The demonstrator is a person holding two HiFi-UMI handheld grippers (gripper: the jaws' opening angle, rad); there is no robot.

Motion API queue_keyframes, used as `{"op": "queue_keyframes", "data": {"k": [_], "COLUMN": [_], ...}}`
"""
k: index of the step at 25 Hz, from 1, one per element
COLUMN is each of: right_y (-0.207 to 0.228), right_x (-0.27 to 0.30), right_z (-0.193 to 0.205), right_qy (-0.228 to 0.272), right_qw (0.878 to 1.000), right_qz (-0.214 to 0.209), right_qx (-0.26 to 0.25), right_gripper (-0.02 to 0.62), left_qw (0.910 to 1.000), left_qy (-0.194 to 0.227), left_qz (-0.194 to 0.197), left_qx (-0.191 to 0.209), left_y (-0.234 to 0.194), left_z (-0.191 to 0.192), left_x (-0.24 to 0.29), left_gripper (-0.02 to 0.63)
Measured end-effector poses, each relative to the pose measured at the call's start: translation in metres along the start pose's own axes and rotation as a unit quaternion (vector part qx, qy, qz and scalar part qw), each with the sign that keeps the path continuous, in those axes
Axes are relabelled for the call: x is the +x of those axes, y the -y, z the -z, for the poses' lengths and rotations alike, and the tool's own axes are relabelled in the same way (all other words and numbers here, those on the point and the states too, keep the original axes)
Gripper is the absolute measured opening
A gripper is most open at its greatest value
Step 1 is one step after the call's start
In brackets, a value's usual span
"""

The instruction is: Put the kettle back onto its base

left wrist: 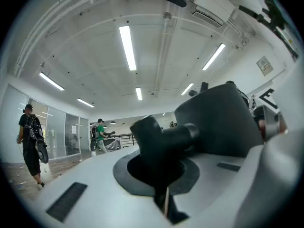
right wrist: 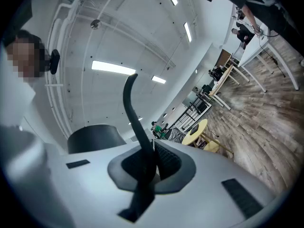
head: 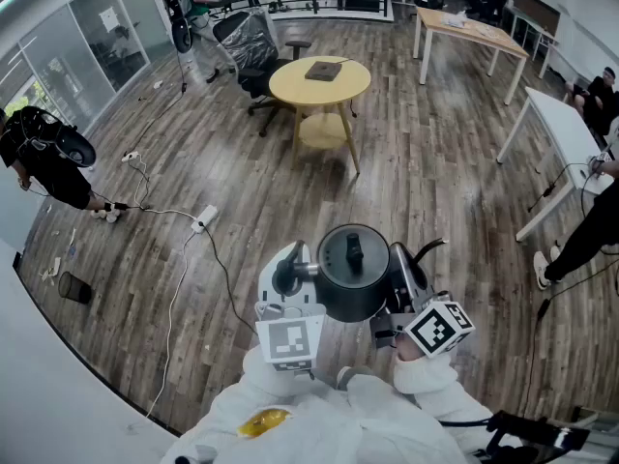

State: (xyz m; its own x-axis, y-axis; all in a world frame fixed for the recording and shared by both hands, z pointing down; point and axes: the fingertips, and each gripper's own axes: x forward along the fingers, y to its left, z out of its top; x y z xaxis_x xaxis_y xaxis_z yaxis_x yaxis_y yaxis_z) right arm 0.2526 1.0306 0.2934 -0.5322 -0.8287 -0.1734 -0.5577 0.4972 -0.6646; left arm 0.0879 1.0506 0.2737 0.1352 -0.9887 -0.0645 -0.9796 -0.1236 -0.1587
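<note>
No legible text, labels or numbers

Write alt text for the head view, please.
A black kettle is held aloft between the left hand-held gripper and the right hand-held gripper, both shut on it, above a wooden floor. A round yellow table stands beyond.

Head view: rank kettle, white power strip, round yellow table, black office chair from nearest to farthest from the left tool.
1. kettle, in the left tool
2. white power strip, floor, left
3. round yellow table, ahead
4. black office chair, beyond table
</note>
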Motion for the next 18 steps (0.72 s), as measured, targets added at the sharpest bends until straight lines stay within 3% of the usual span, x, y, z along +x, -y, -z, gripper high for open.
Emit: {"op": "queue_keyframes", "data": {"k": [10,18], "right_y": [0.031,0.065], "right_x": [0.066,0.180], "right_z": [-0.003,-0.005], "right_qy": [0.006,0.018], "right_qw": [1.000,1.000], "right_qz": [0.008,0.015], "right_qx": [-0.006,-0.005], "right_gripper": [0.015,0.015], "left_qw": [1.0000,0.9998], "left_qy": [0.006,0.012], "left_qz": [0.006,0.018], "left_qx": [-0.004,0.002], "left_y": [-0.024,-0.078], "left_z": [0.016,0.031], "left_x": [0.069,0.178], "left_gripper": [-0.002,-0.002]}}
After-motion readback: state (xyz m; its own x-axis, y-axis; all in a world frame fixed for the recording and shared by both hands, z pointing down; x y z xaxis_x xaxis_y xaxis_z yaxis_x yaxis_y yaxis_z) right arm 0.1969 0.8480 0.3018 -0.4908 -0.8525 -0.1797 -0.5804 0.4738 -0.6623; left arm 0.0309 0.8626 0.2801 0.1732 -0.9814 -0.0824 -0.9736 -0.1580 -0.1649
